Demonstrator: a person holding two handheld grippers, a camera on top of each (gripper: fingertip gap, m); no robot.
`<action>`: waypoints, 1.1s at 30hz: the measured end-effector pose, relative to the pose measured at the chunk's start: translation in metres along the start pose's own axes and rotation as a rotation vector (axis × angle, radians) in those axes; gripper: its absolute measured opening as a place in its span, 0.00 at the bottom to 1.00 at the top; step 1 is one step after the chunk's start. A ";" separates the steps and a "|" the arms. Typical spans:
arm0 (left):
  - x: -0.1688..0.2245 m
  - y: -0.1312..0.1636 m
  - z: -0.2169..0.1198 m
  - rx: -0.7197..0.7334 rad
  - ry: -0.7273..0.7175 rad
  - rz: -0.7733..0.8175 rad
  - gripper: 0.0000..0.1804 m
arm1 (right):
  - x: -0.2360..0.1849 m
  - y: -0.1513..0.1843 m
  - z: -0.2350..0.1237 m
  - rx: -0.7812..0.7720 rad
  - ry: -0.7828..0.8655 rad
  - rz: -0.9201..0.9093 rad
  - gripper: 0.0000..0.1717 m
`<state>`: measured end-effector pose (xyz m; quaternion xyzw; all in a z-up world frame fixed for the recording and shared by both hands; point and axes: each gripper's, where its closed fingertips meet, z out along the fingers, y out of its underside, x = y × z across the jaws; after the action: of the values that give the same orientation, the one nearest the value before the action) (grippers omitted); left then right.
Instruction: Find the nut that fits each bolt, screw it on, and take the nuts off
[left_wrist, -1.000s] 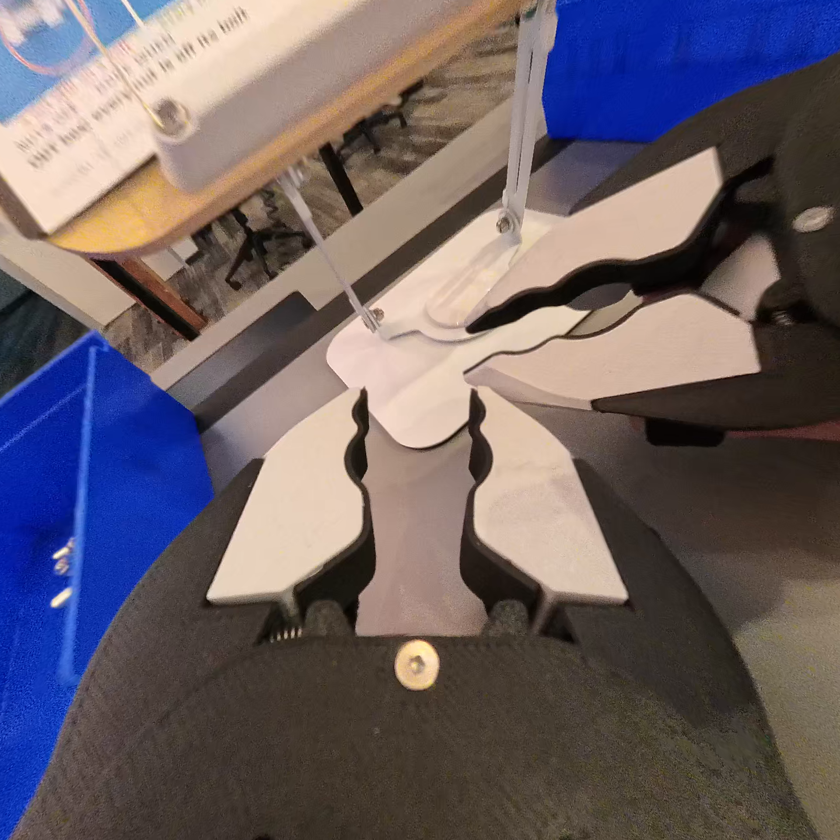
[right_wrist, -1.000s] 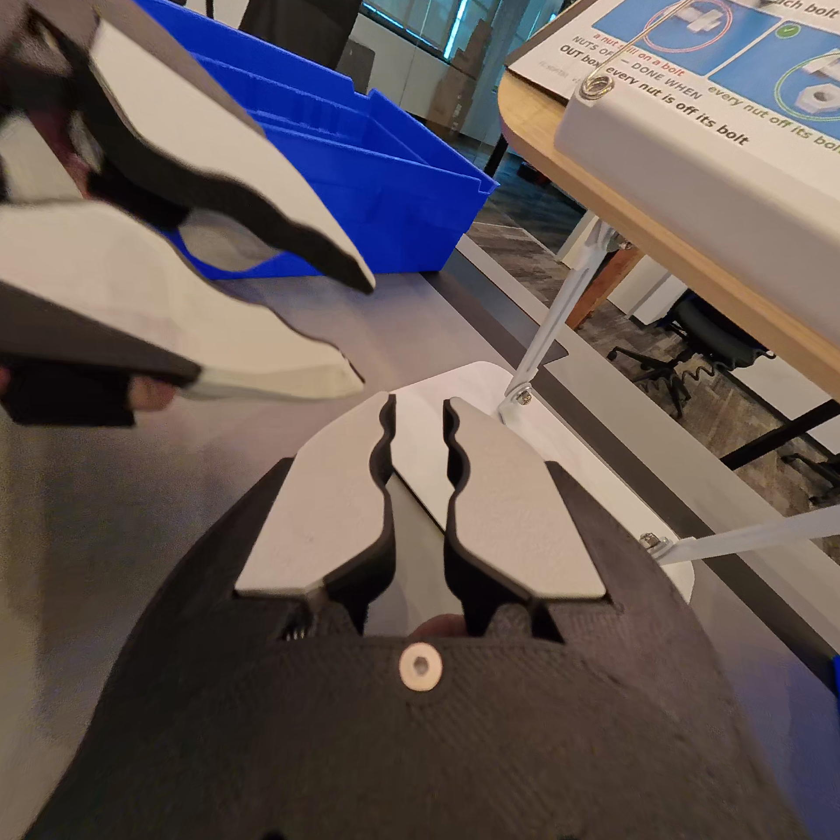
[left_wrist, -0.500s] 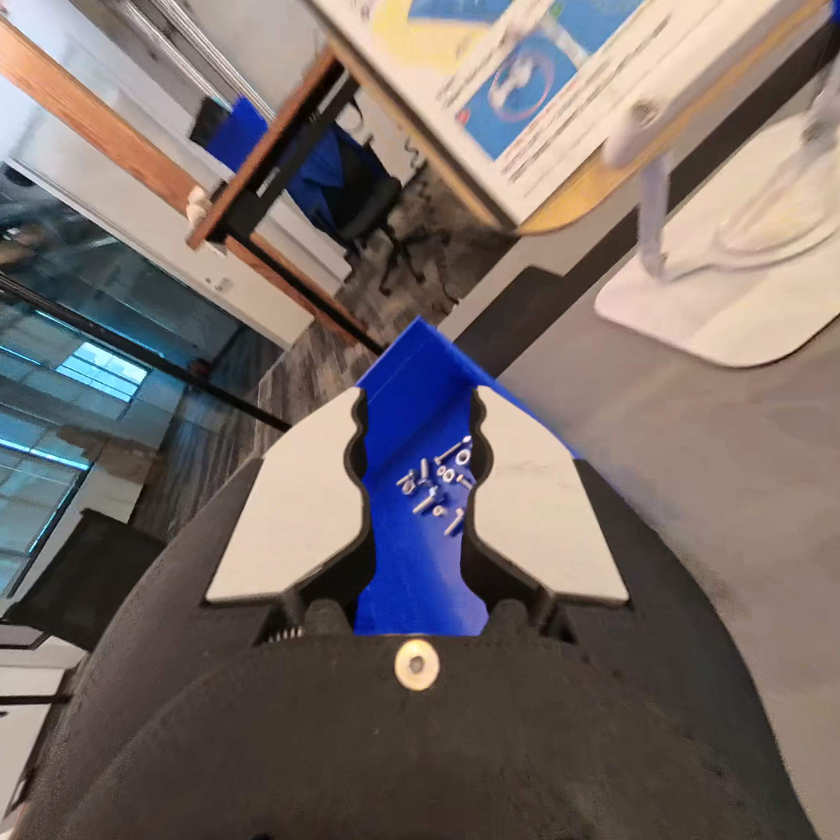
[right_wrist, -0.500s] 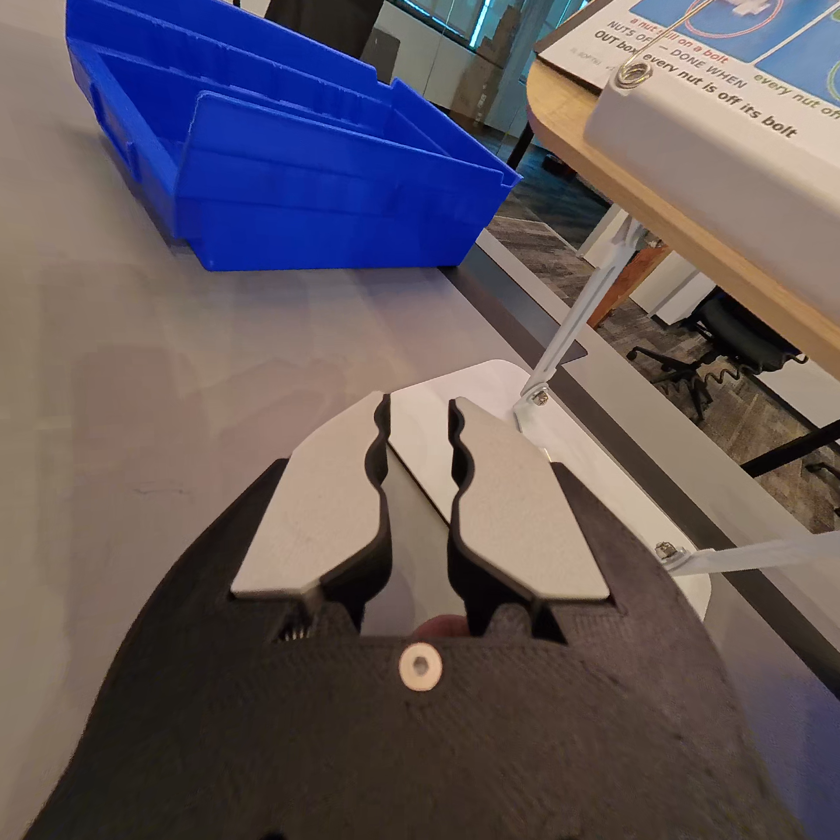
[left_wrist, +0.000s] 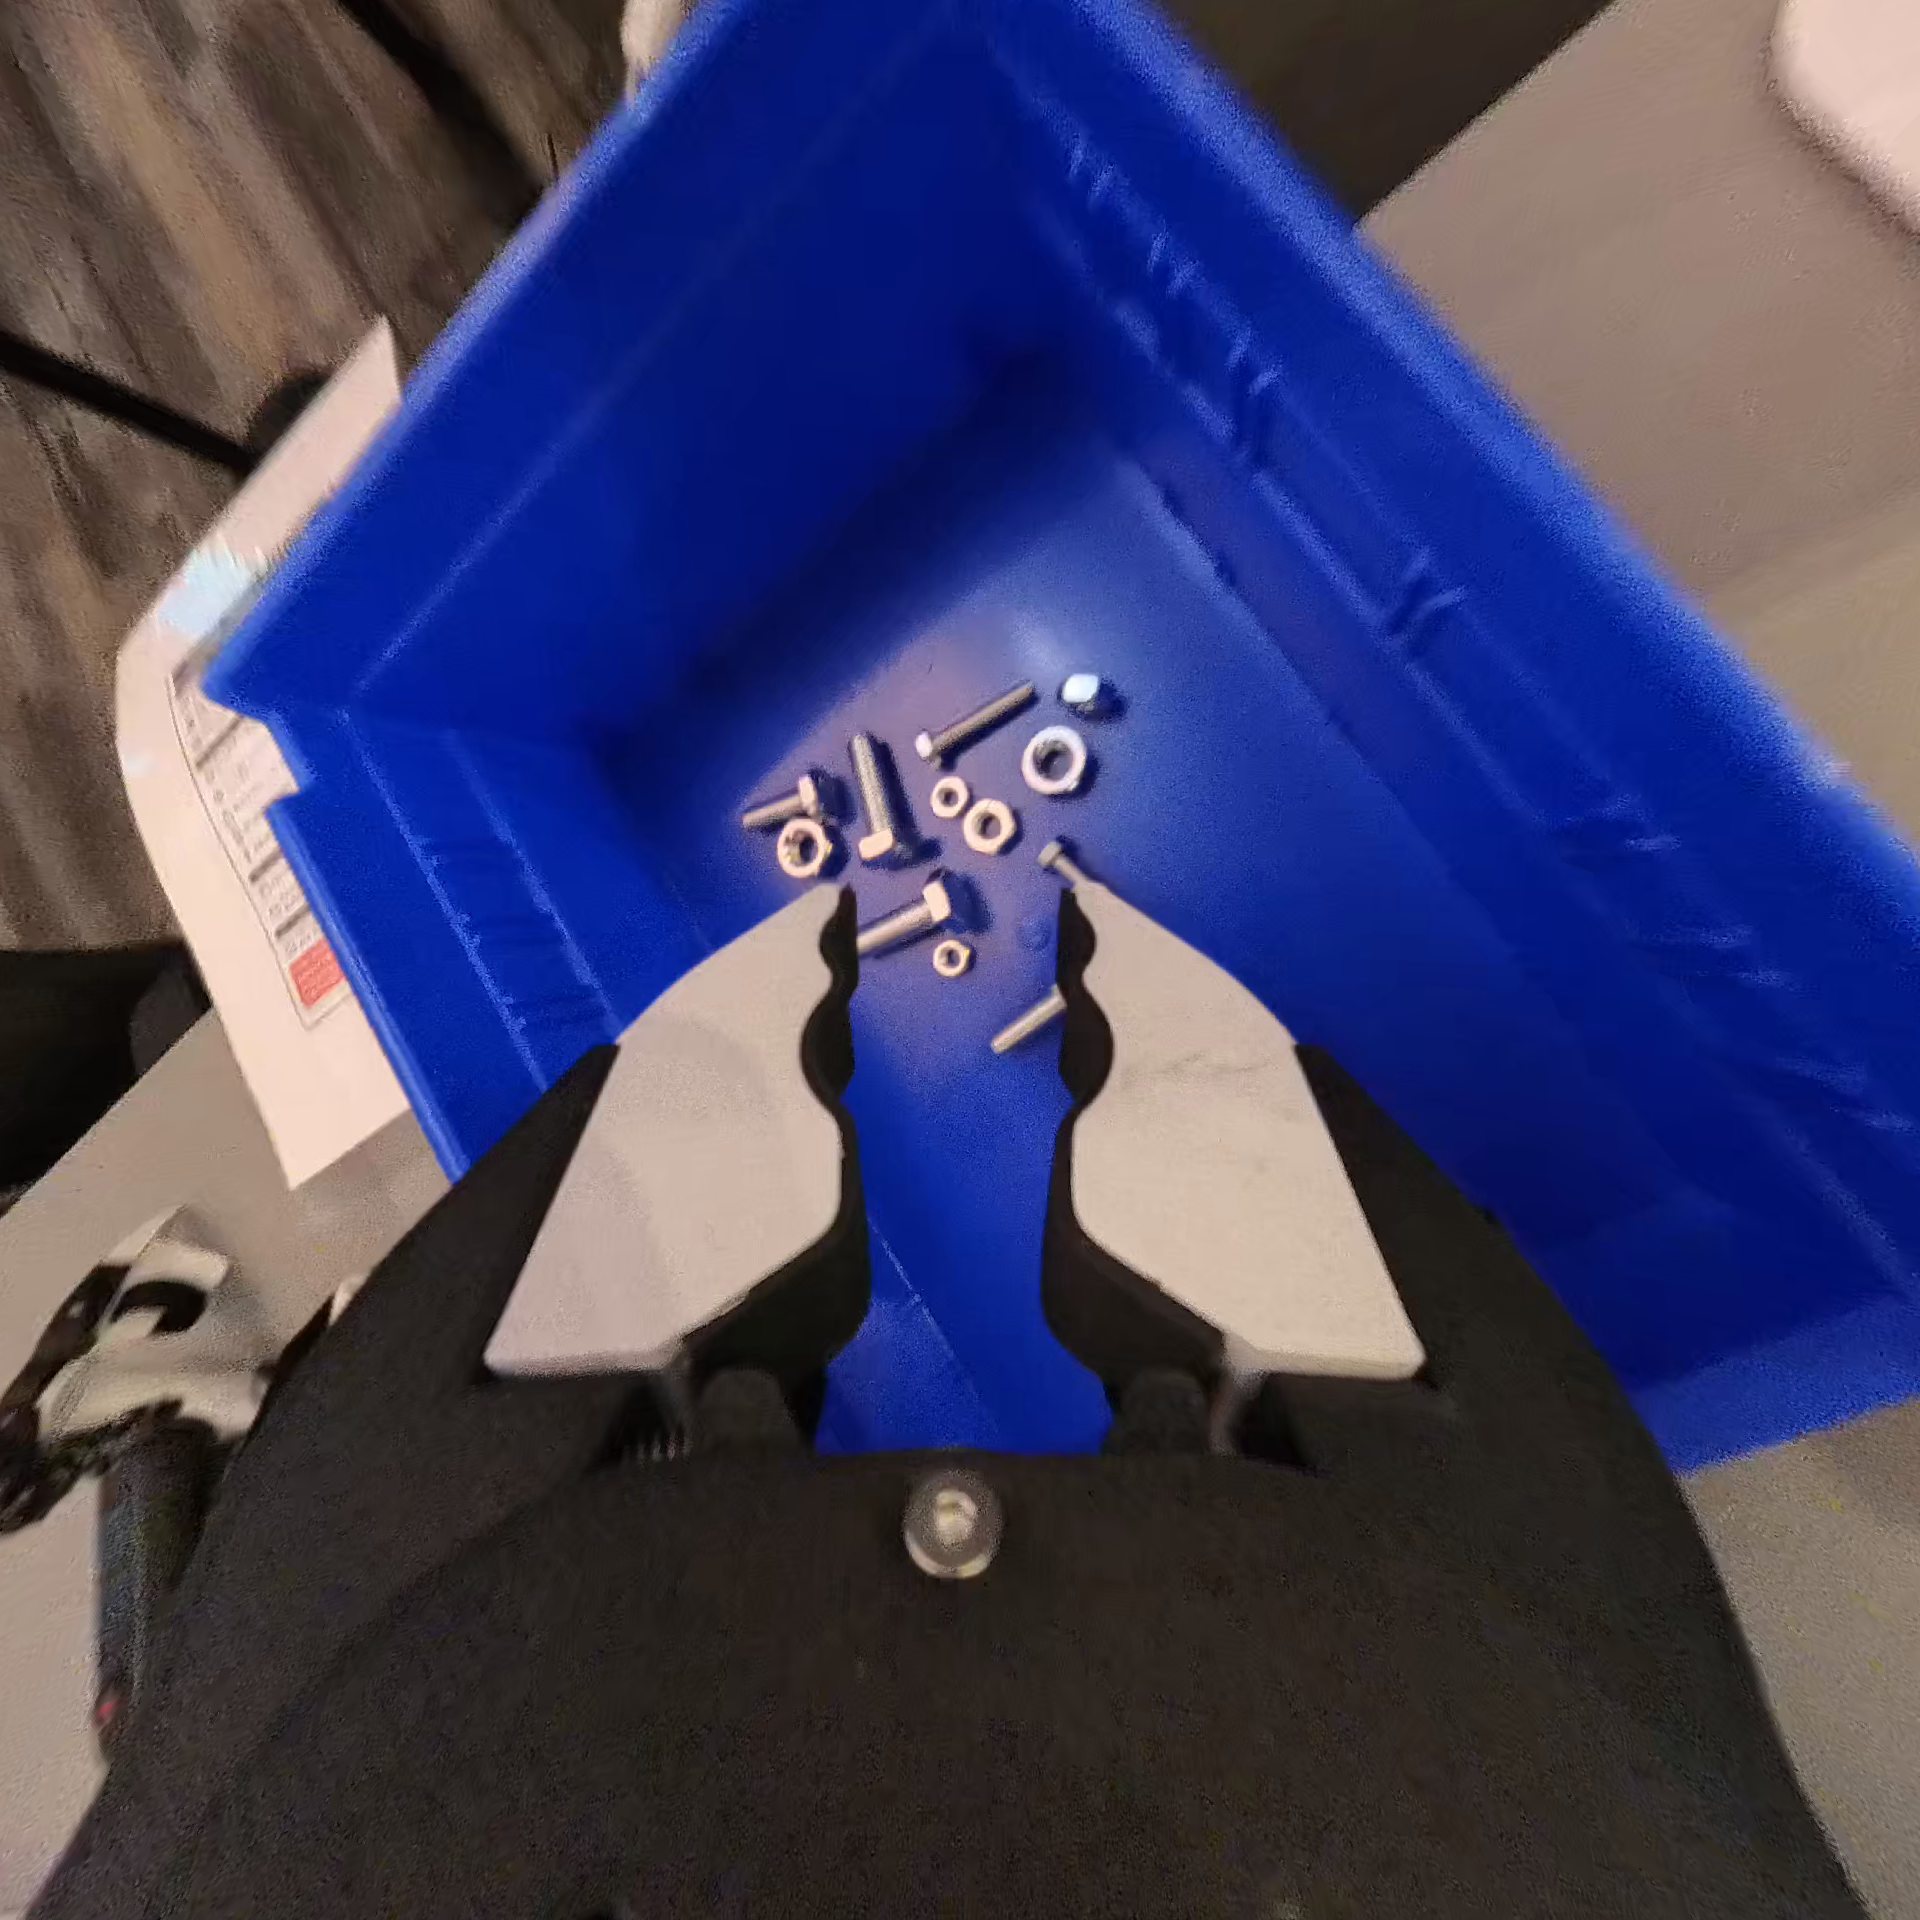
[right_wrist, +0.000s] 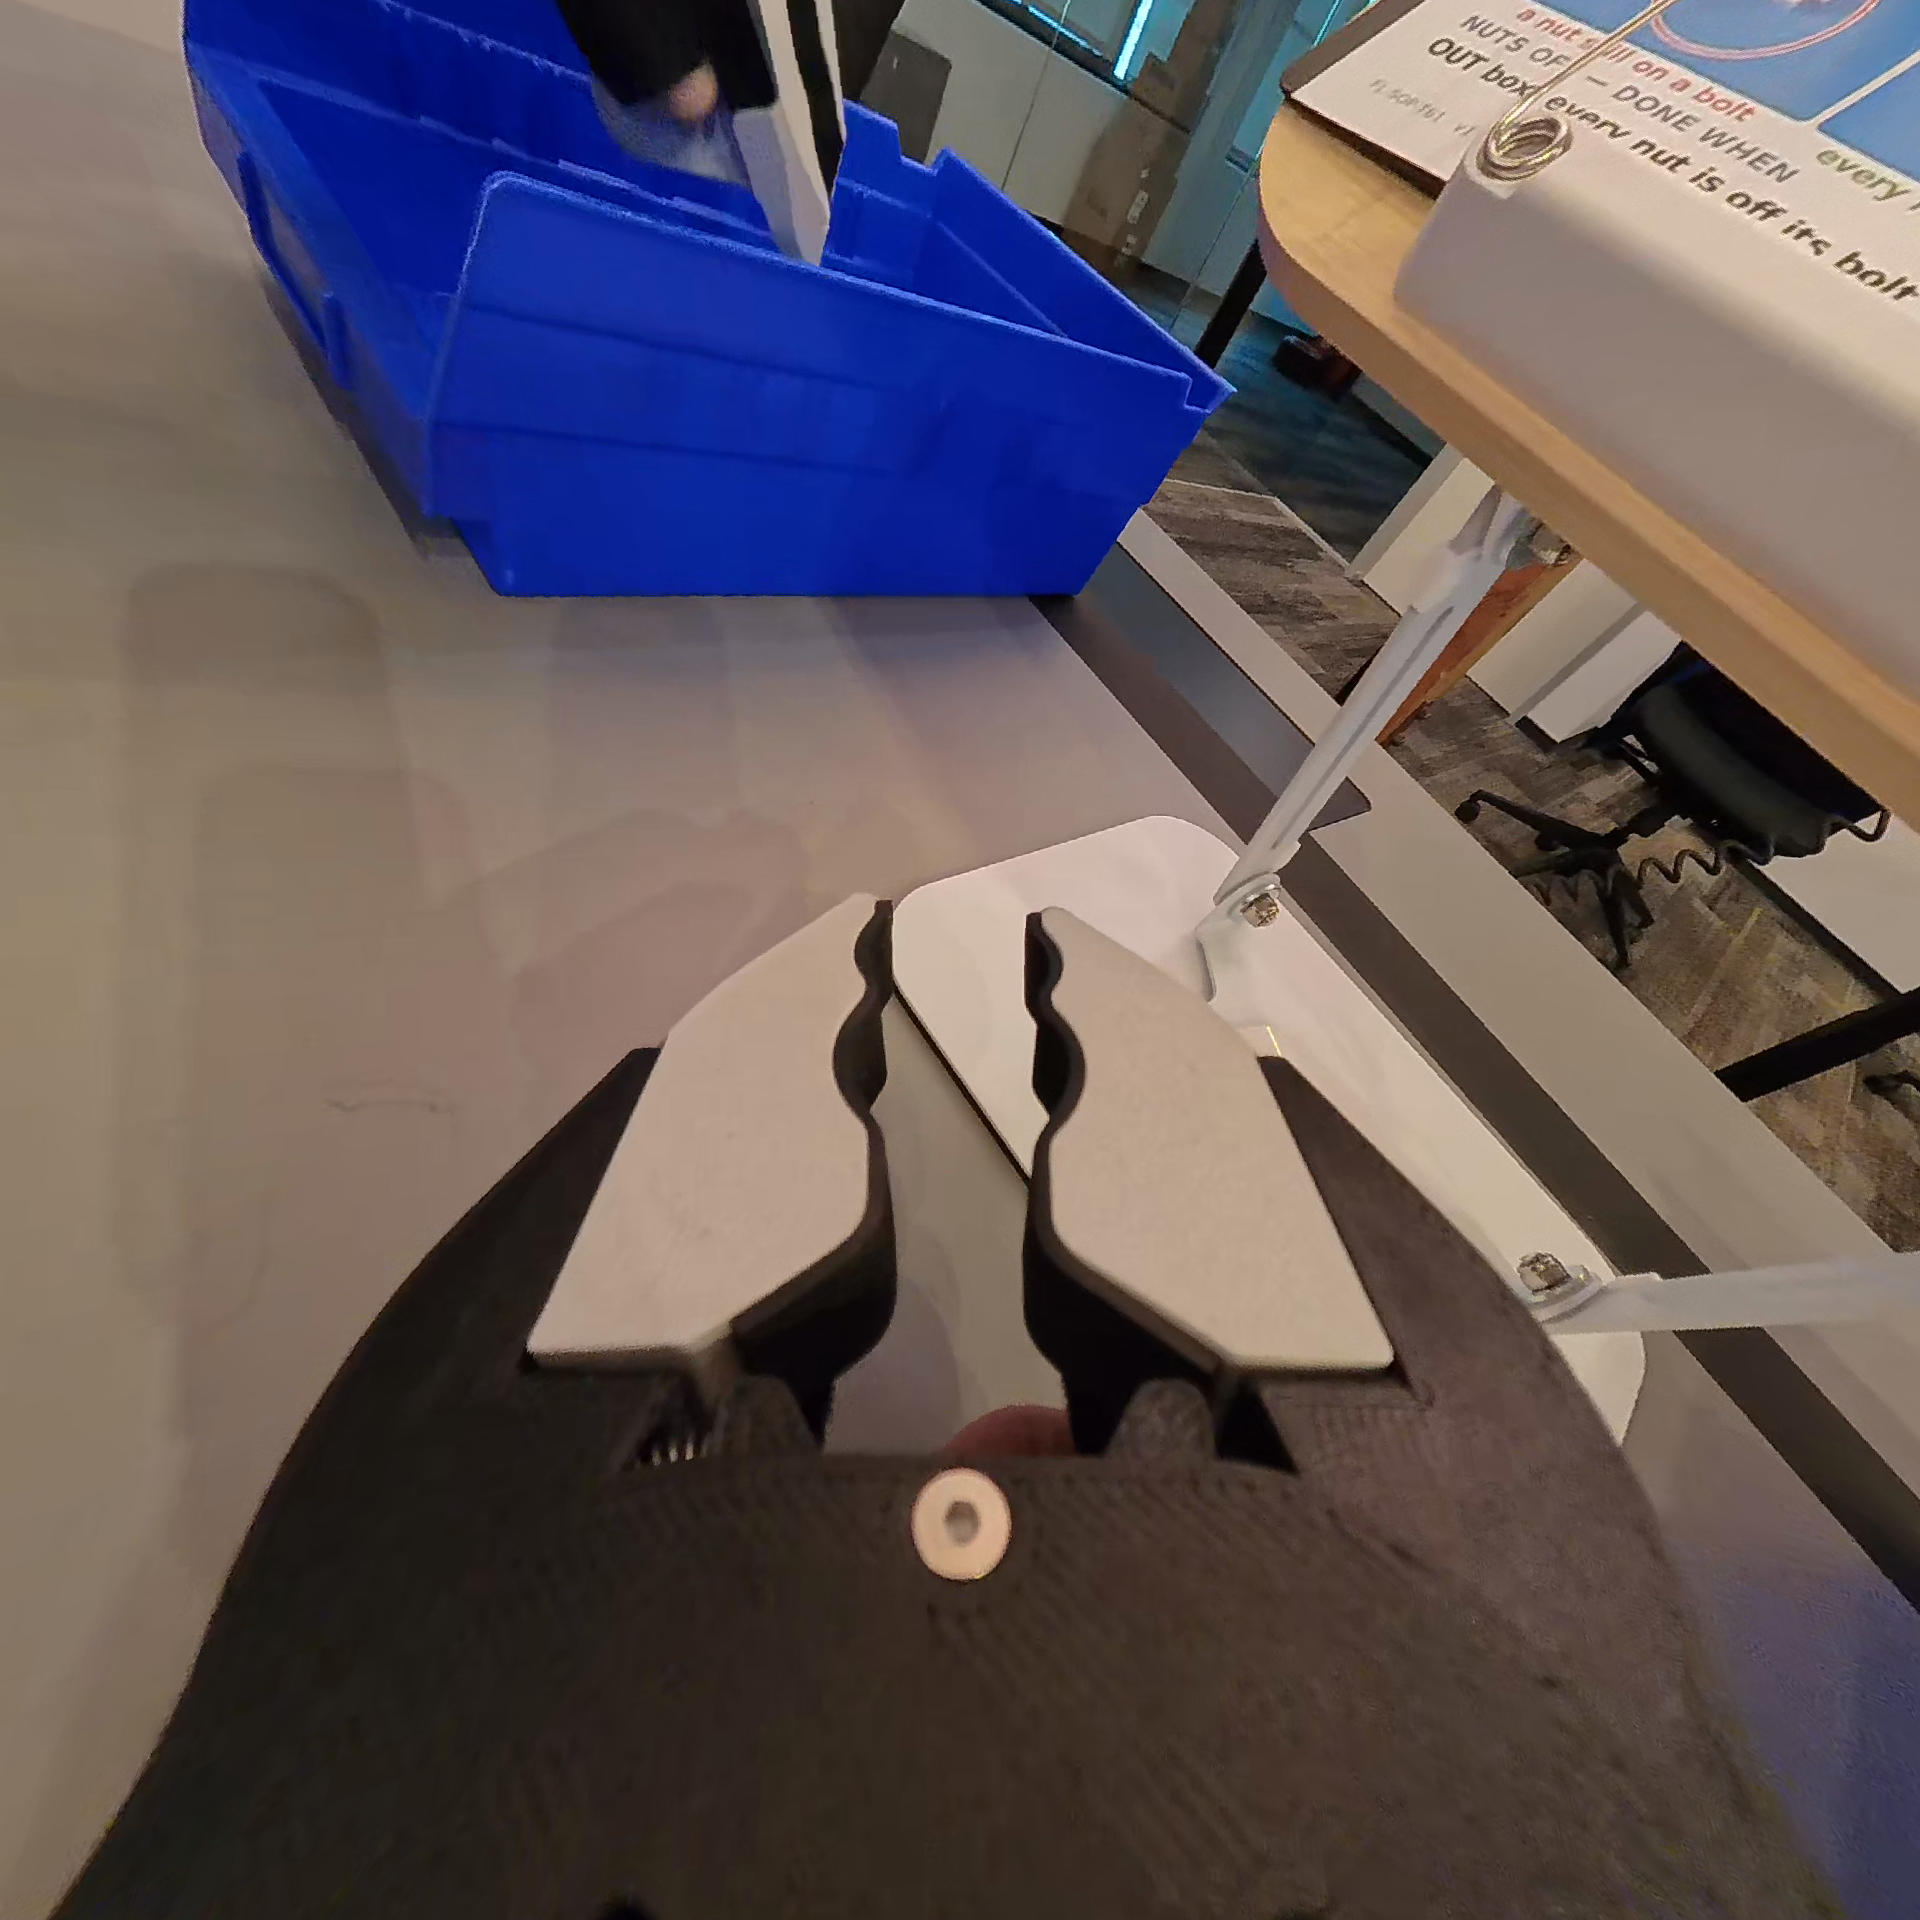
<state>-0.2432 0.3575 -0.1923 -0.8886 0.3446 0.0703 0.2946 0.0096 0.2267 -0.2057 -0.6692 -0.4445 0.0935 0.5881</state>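
Note:
In the left wrist view, several loose silver bolts and nuts lie on the floor of a blue bin (left_wrist: 1455, 727). My left gripper (left_wrist: 954, 902) is open and empty above them. A short bolt (left_wrist: 909, 925) and a small nut (left_wrist: 951, 957) lie below the gap between its fingertips. A longer bolt (left_wrist: 878, 795) and a large nut (left_wrist: 1052, 760) lie farther in. In the right wrist view, my right gripper (right_wrist: 958, 920) is open and empty above the grey table, over the edge of a white stand base (right_wrist: 1122, 894). The left gripper (right_wrist: 795, 156) shows there reaching into the blue bin (right_wrist: 727, 436).
A white stand with thin metal legs (right_wrist: 1340, 727) holds up a board with a printed sheet (right_wrist: 1662, 156) at the right. A white labelled box (left_wrist: 260, 831) stands left of the bin. The table edge (right_wrist: 1299, 790) runs past the stand. Spacing between my two grippers at the tips: around 30 centimeters.
My left gripper swung from the stand base over to the blue bin and came down over the bolts and nuts, its jaws a little narrower. My right gripper stayed near the stand base.

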 end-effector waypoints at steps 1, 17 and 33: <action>-0.005 0.003 0.008 -0.027 -0.025 0.001 0.20 | 0.000 0.000 0.000 0.000 0.000 0.000 0.14; -0.009 0.038 0.066 -0.221 0.020 -0.069 0.15 | -0.002 0.000 0.000 -0.002 -0.007 -0.012 0.14; -0.019 0.032 0.071 -0.153 -0.039 -0.068 0.04 | -0.004 0.001 0.001 -0.006 -0.016 -0.020 0.14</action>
<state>-0.2730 0.3898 -0.2591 -0.9182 0.3020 0.1036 0.2344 0.0072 0.2248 -0.2083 -0.6659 -0.4559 0.0915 0.5834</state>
